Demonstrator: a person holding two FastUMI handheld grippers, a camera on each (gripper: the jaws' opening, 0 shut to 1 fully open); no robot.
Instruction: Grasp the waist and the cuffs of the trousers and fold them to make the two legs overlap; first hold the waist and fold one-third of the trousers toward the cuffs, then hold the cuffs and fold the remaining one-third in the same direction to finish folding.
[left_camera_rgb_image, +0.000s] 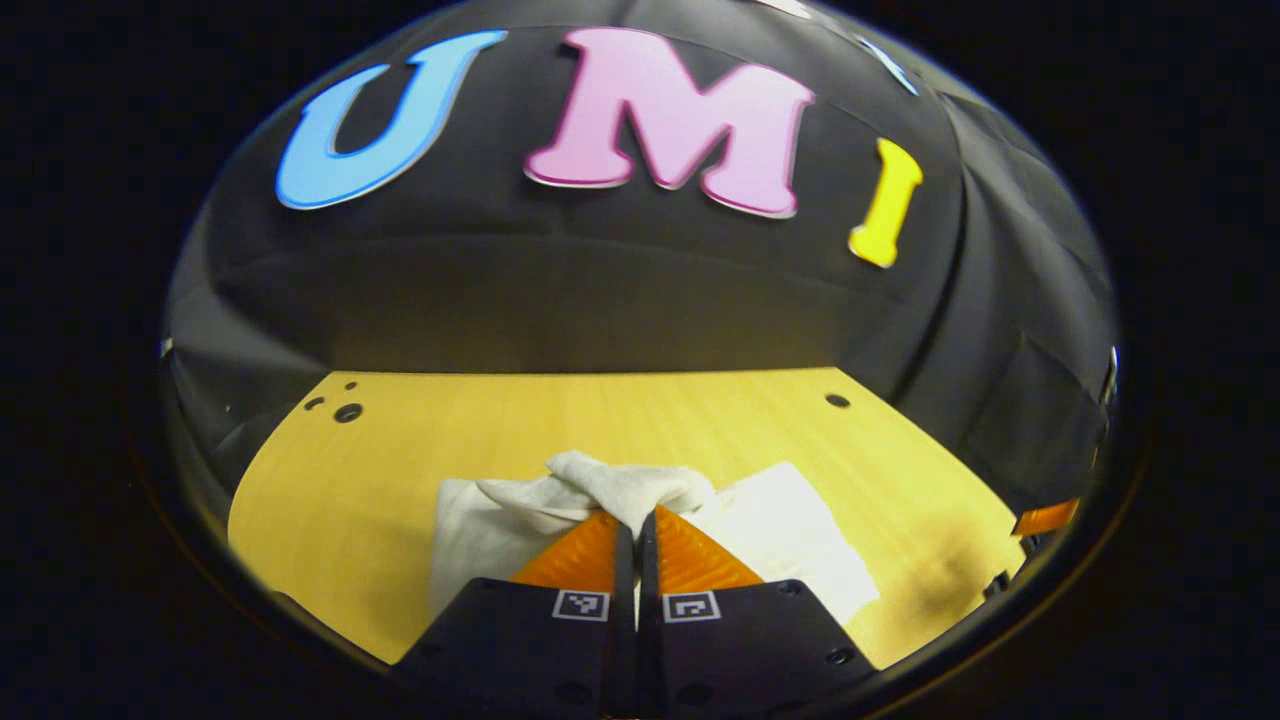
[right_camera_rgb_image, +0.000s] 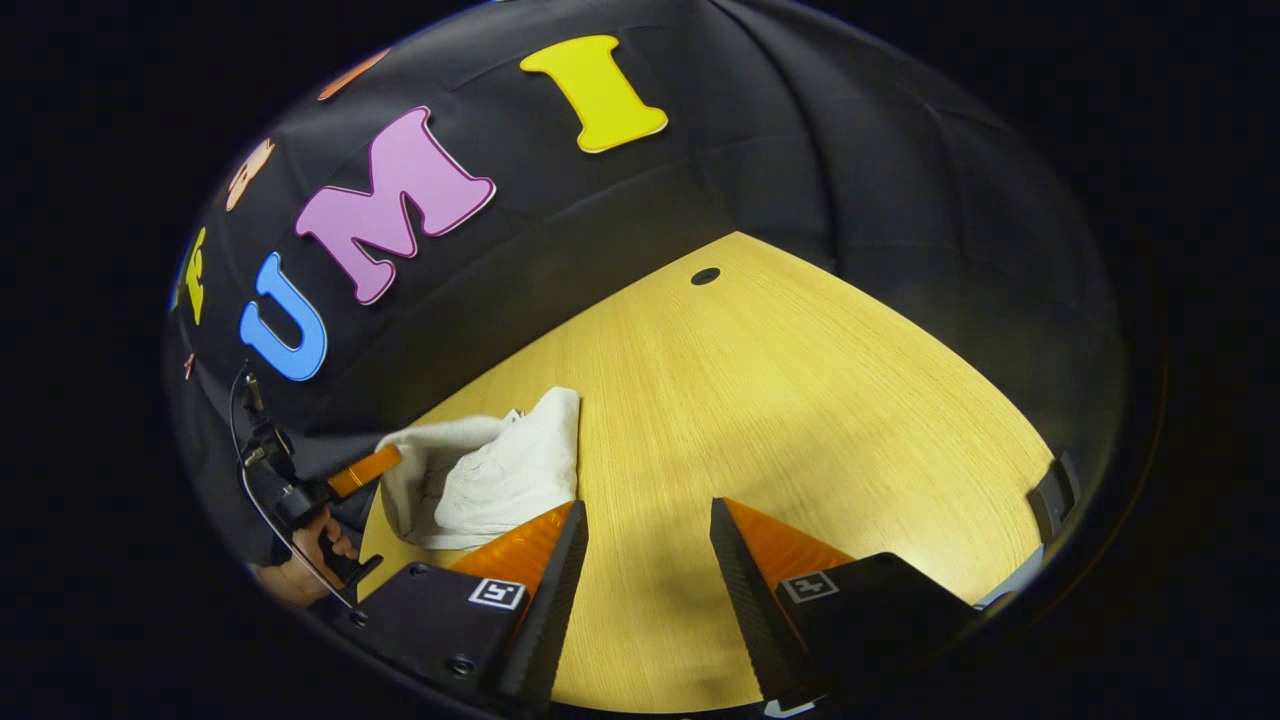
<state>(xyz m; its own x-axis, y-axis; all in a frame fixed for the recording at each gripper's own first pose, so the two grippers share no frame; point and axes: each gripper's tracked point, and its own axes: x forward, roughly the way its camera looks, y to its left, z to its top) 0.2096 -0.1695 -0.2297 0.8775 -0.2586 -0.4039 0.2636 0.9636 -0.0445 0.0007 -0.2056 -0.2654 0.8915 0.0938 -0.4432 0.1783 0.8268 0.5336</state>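
White trousers (left_camera_rgb_image: 790, 530) lie in a folded, rumpled bundle on the yellow wooden table (left_camera_rgb_image: 600, 410). My left gripper (left_camera_rgb_image: 636, 520) is shut on a bunched fold of the cloth at the bundle's near side, and the fabric rises in a knot just past the tips. In the right gripper view the trousers (right_camera_rgb_image: 500, 480) sit to the left, with the left gripper (right_camera_rgb_image: 365, 468) reaching into them, held by a hand (right_camera_rgb_image: 310, 560). My right gripper (right_camera_rgb_image: 648, 505) stands open over bare table (right_camera_rgb_image: 800, 400), just right of the bundle, holding nothing.
The black cloth wall closes off the far side of the table. Small dark holes (left_camera_rgb_image: 347, 412) (left_camera_rgb_image: 837, 400) (right_camera_rgb_image: 705, 275) mark the tabletop near its far edge. Wide bare wood stretches right of the trousers in the right gripper view.
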